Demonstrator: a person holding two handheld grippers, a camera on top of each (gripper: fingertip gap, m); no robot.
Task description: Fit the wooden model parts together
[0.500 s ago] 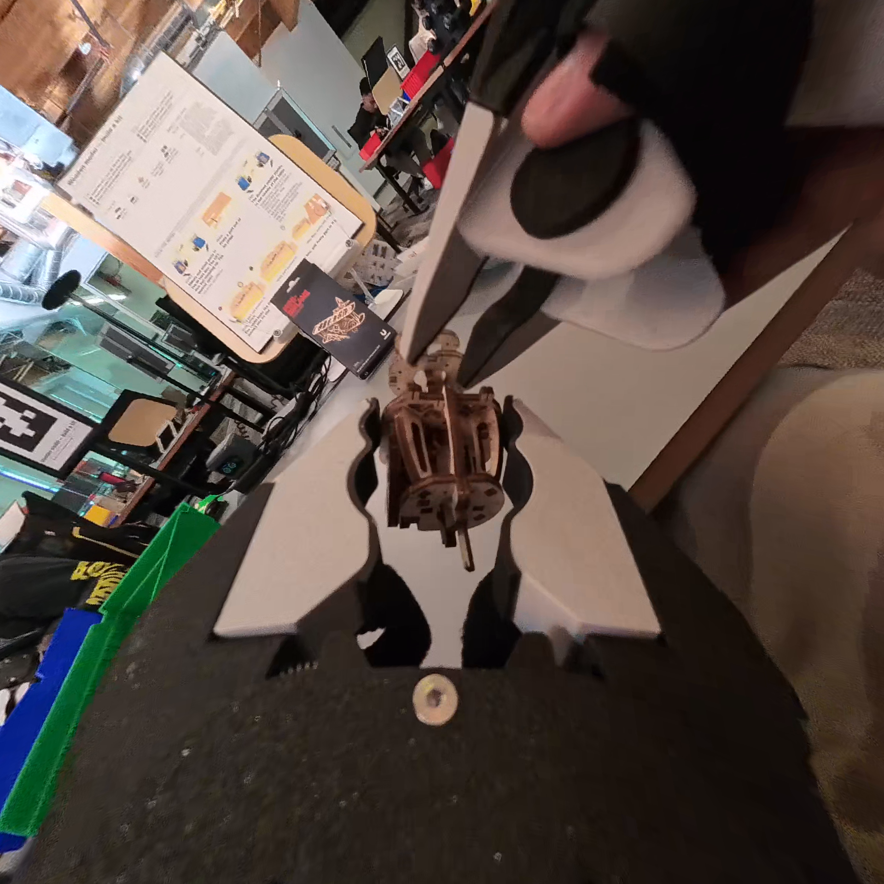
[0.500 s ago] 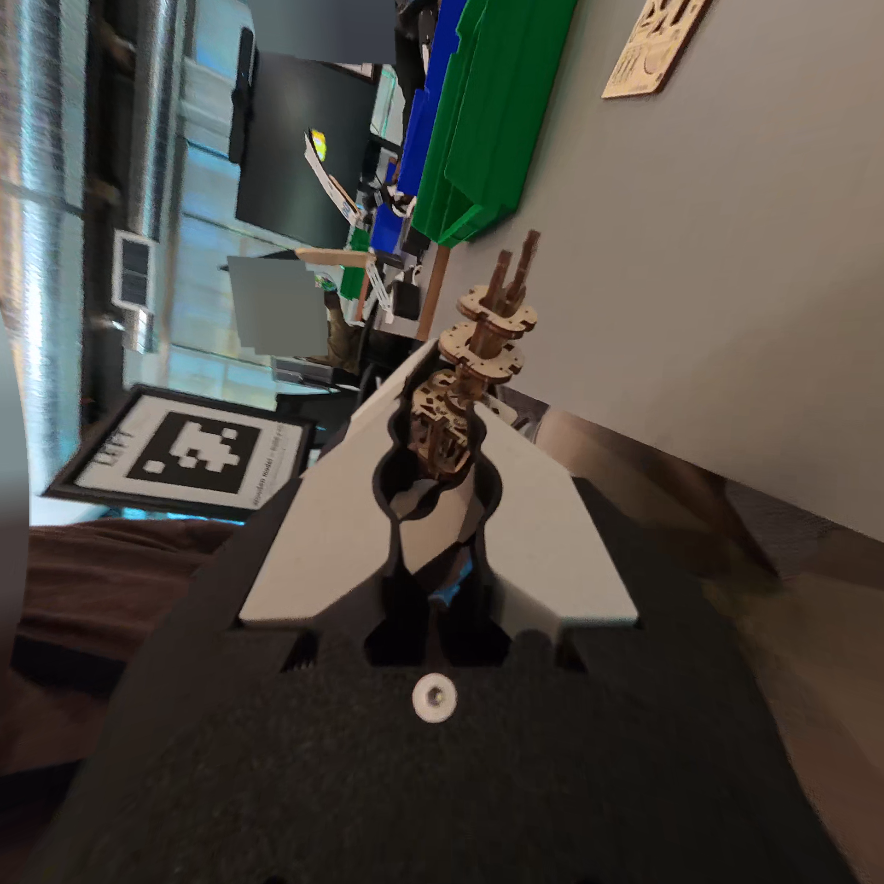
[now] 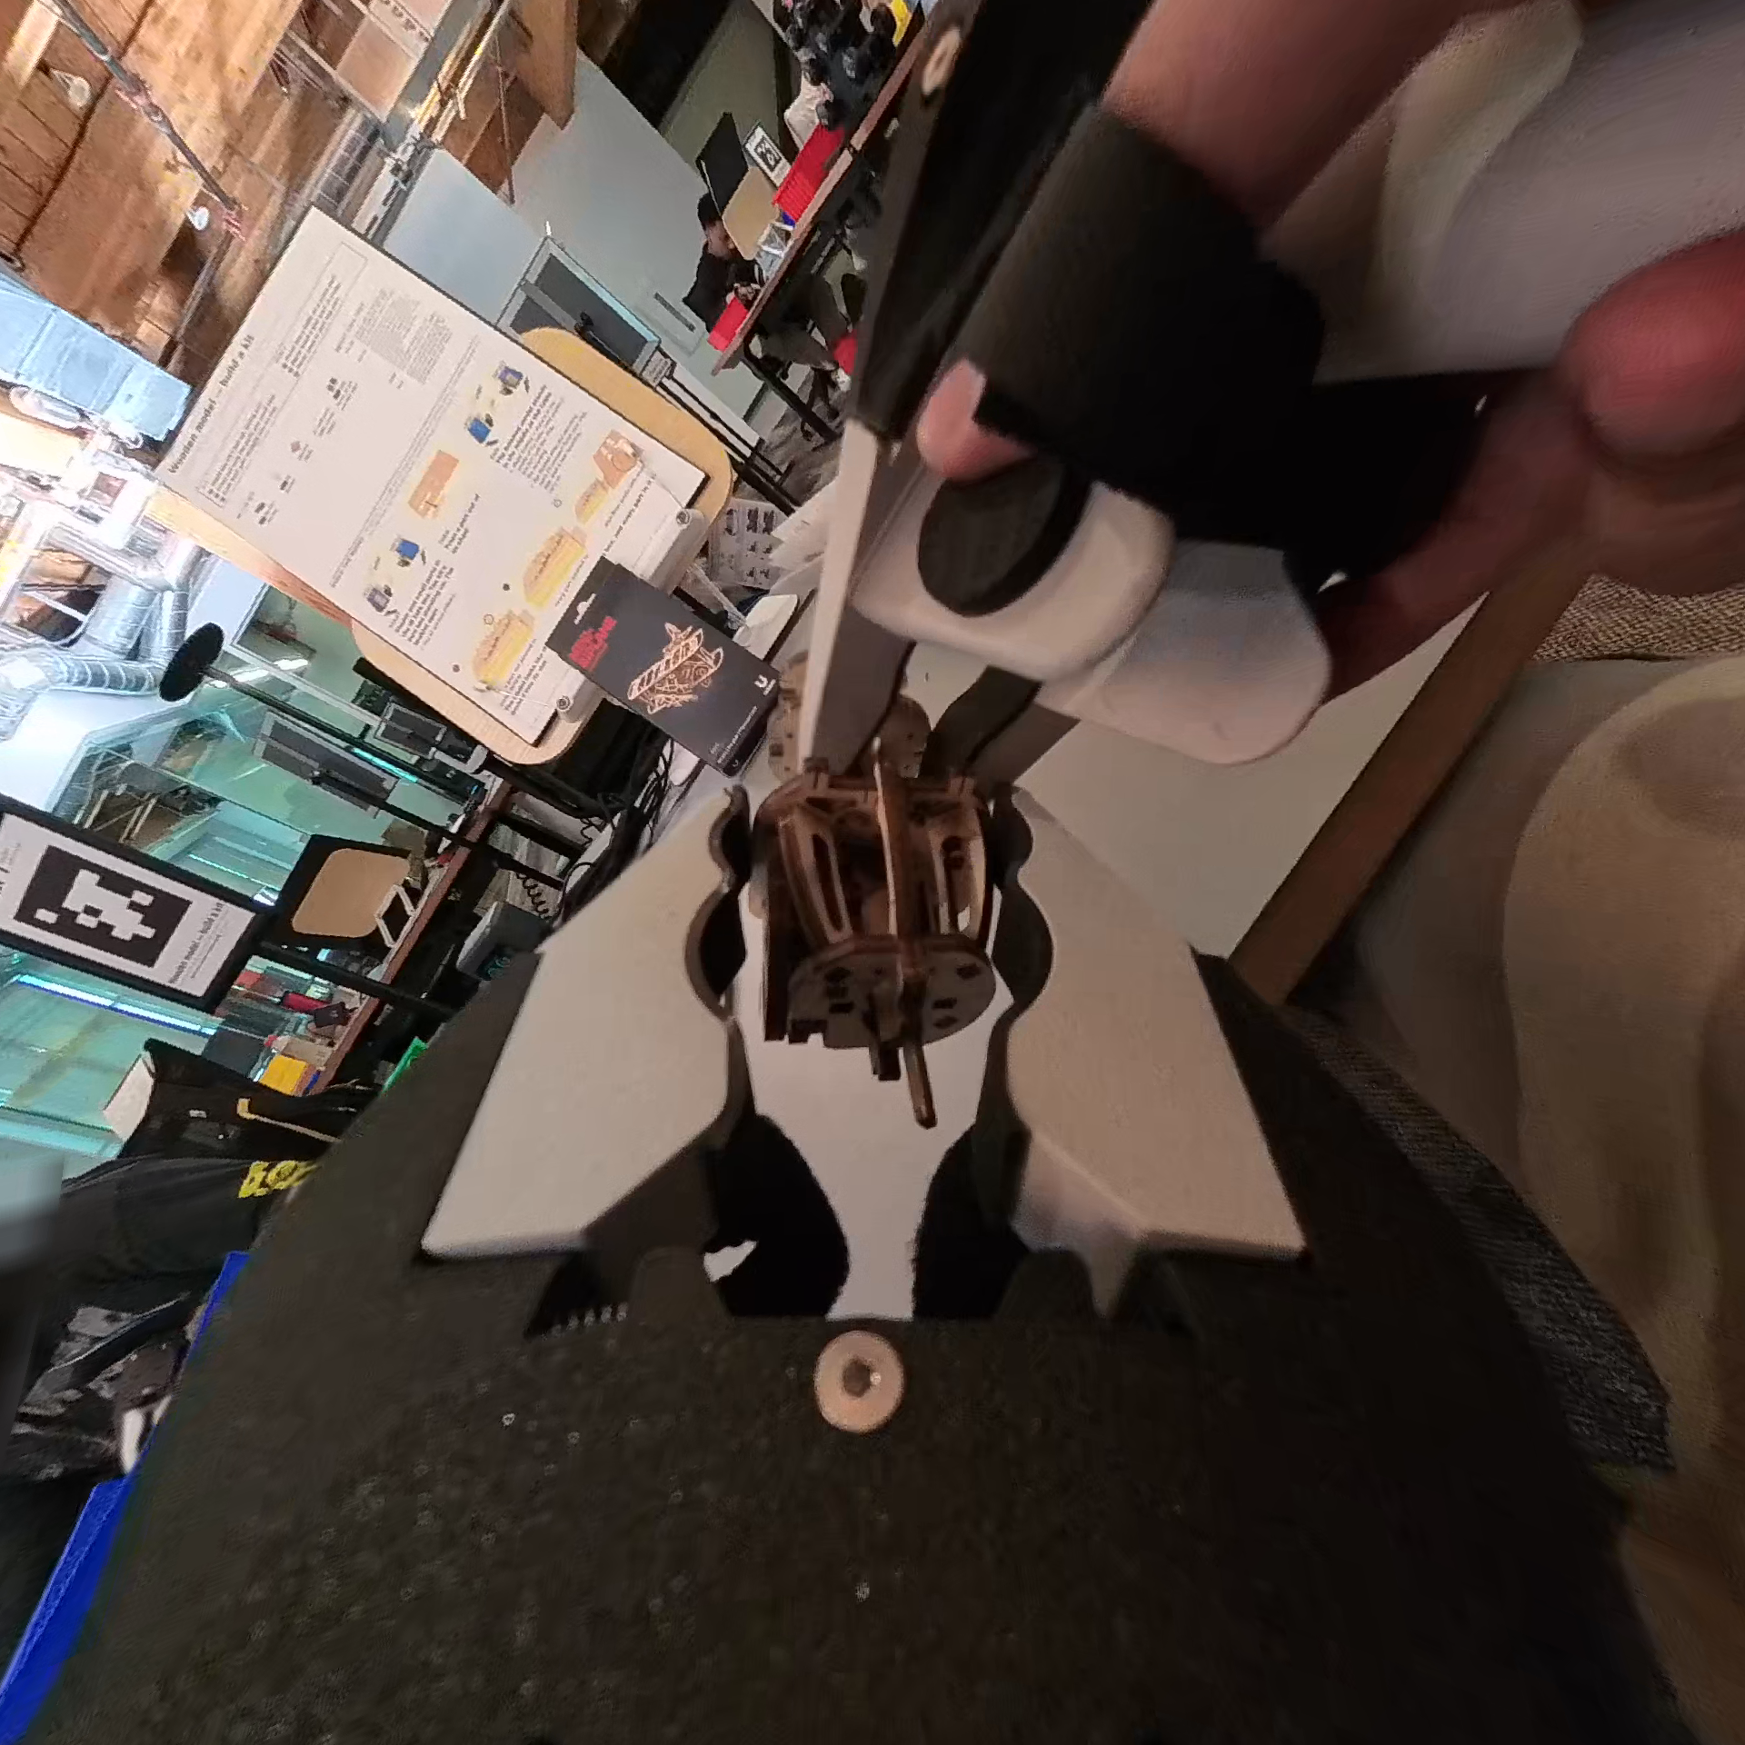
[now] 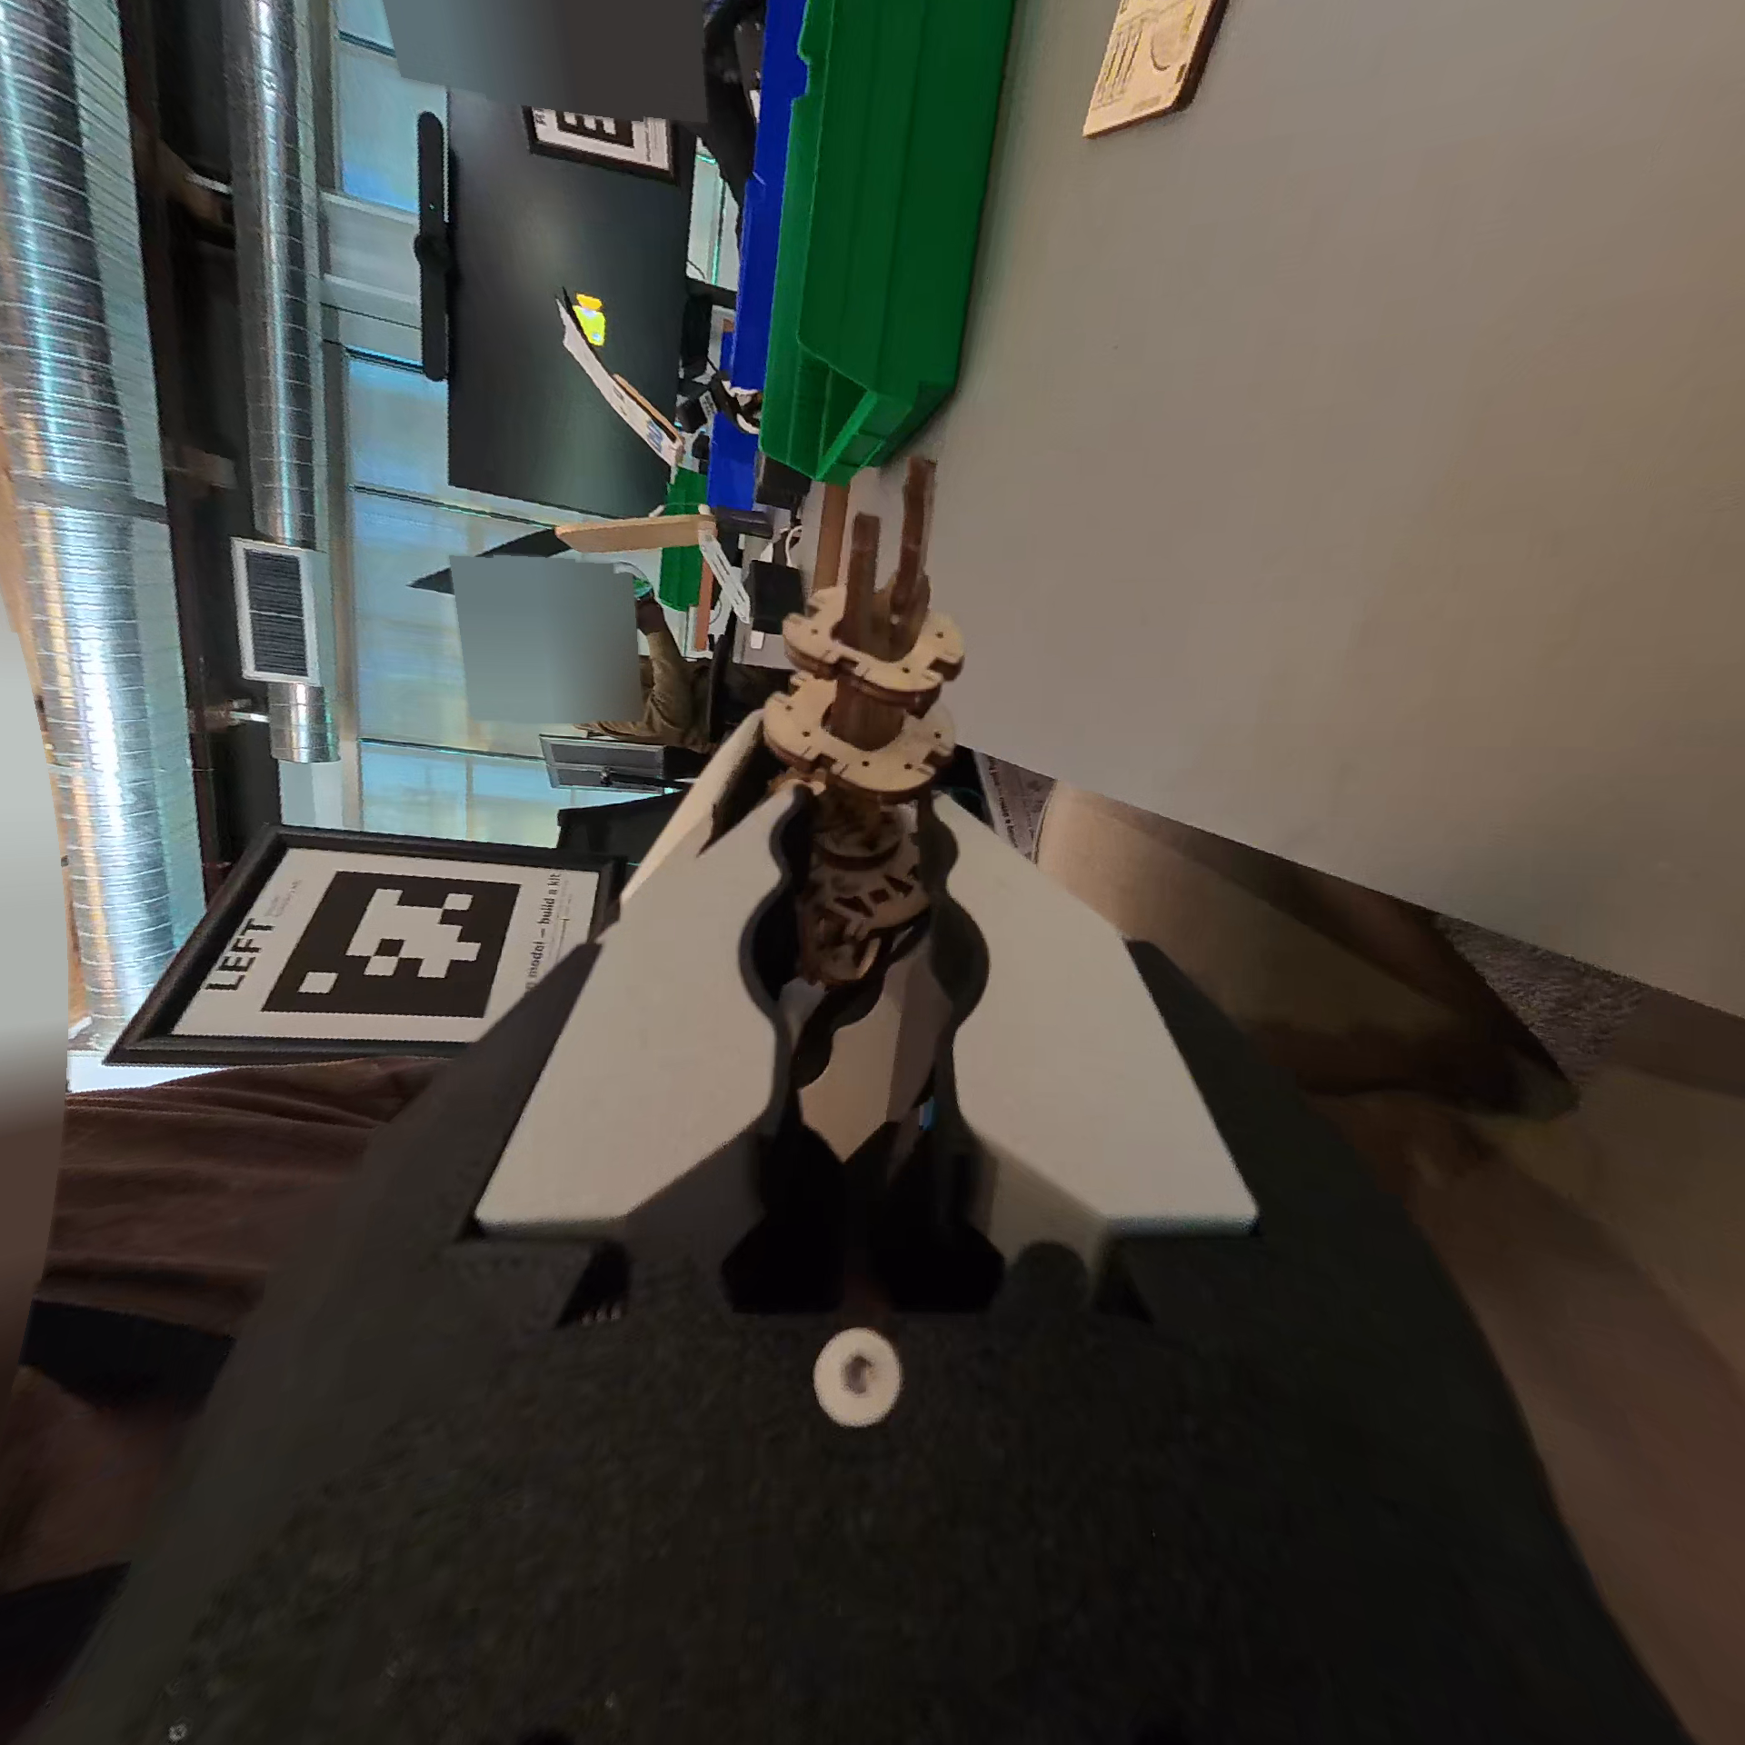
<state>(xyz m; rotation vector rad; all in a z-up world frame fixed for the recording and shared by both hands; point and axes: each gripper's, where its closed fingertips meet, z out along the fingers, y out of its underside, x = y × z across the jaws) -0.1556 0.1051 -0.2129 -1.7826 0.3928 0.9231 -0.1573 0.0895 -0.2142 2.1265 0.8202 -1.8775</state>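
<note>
My left gripper (image 3: 873, 906) is clenched on the wooden model (image 3: 873, 930), held off the worktop (image 3: 1180, 850); my right gripper (image 4: 864, 883) grips its far end; I press coaxially, gently; twisting risks snapping the thin ribs.

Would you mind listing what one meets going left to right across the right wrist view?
Metal duct → framed marker sign → wooden model in the right gripper → grey table.
</note>
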